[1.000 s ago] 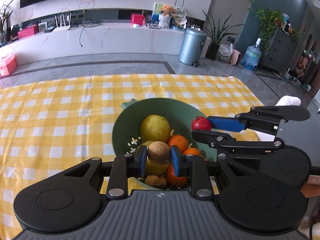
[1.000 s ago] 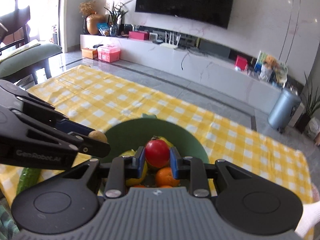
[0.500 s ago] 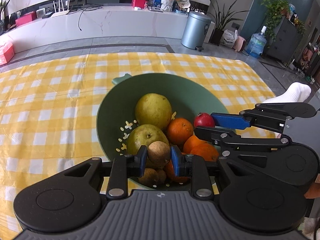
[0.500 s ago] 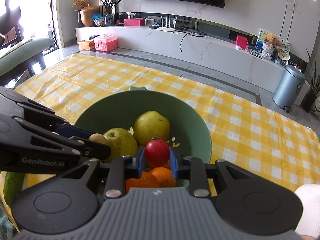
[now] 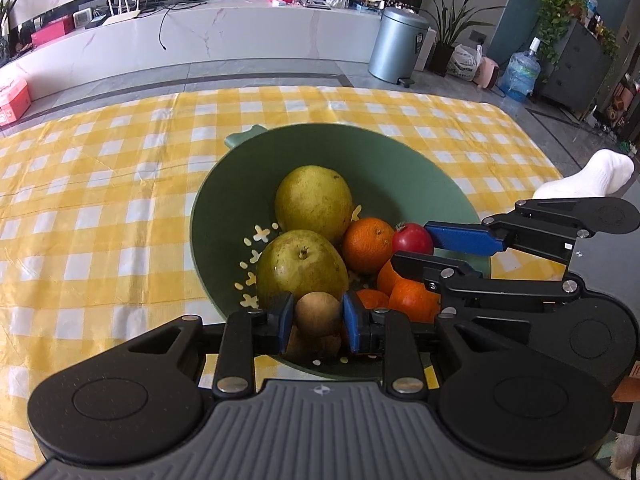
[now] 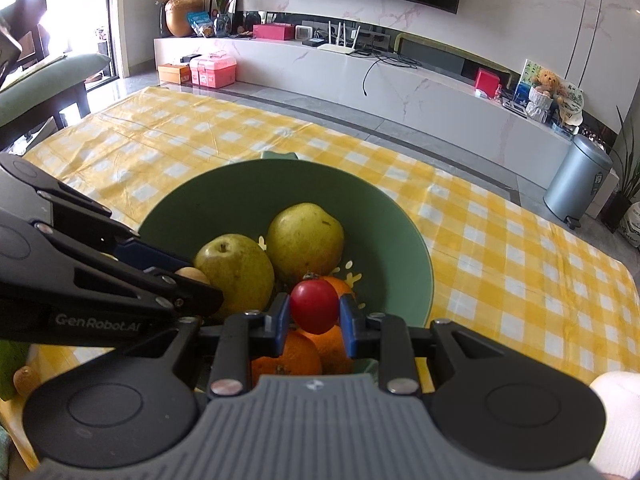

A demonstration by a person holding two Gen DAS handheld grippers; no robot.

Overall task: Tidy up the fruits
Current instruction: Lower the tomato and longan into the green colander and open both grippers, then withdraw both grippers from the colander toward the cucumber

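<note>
A green bowl (image 5: 400, 168) on the yellow checked cloth holds two green-yellow pears (image 5: 314, 198), several oranges (image 5: 368, 244) and a brown kiwi (image 5: 316, 346) at its near side. My left gripper (image 5: 318, 312) is shut on another brown kiwi (image 5: 318, 308), low over the bowl's near edge, just in front of the nearer pear (image 5: 300, 266). My right gripper (image 6: 314, 312) is shut on a small red tomato (image 6: 314, 306), just above the oranges (image 6: 288, 354). In the left wrist view it reaches in from the right. Each gripper hovers inside the bowl's rim (image 6: 248, 168).
The checked tablecloth (image 5: 100, 200) spreads to the left and behind the bowl. A green cucumber (image 6: 8, 360) and a small brown fruit (image 6: 24, 378) lie off the bowl's left side. A white-socked foot (image 5: 588, 176) shows past the table's right edge.
Both grippers have sunk toward the bowl with their fruit still held. The bowl and its pears now fill more of each view.
</note>
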